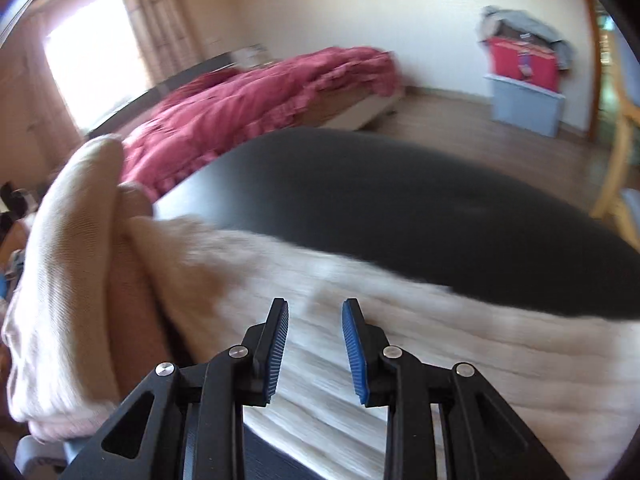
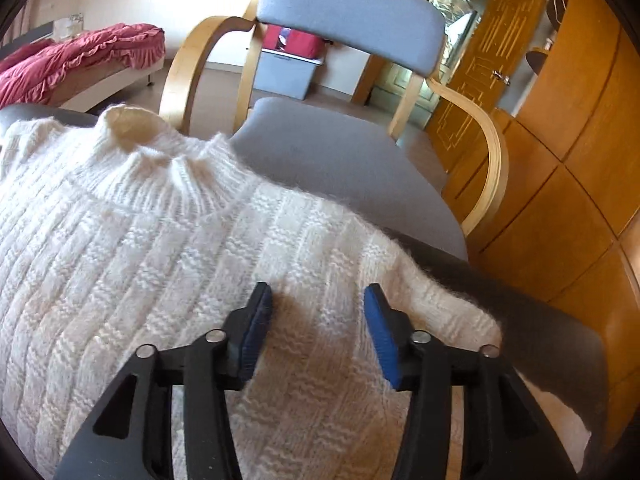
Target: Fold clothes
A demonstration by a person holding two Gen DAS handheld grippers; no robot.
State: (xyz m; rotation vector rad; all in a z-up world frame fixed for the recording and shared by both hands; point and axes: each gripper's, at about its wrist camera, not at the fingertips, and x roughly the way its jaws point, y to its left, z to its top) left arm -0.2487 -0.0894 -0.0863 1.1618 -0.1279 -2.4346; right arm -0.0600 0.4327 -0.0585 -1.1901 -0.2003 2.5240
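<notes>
Cream knit sweater (image 2: 160,264) spread to desk (image 2: 552,328) edge; left hand-held gripper (image 1: 315,312) and right hand-held gripper (image 2: 319,298) held parted, empty, above sweater.

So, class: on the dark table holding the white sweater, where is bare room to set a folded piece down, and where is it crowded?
Bare: the dark table beyond the sweater, out to its far rounded edge. Also the grey chair seat past the collar. Crowded: the near side, under the sweater and both open grippers, and the left end, where beige cloth bunches.
</notes>
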